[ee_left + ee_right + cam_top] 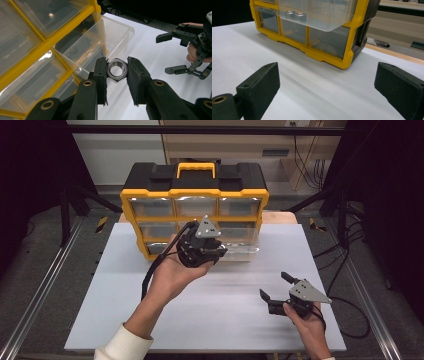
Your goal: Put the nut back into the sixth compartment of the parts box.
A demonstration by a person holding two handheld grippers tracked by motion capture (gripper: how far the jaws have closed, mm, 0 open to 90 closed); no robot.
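The high view shows the left gripper [216, 251] raised before the yellow organizer [195, 202] near the table's [125, 285] far edge, its load hidden. The left gripper view reveals a steel nut [117, 69] pinched between its pads beside the pulled-out clear drawer [100, 42]. The right gripper view shows the right gripper [327, 87] wide open, empty, and two nuts [295, 15] in that drawer.

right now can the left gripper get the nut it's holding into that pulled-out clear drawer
Probably yes. The left gripper is shut on the nut right beside the open clear drawer, whose top is uncovered, and nothing stands between them. The right gripper sits well off to the side.
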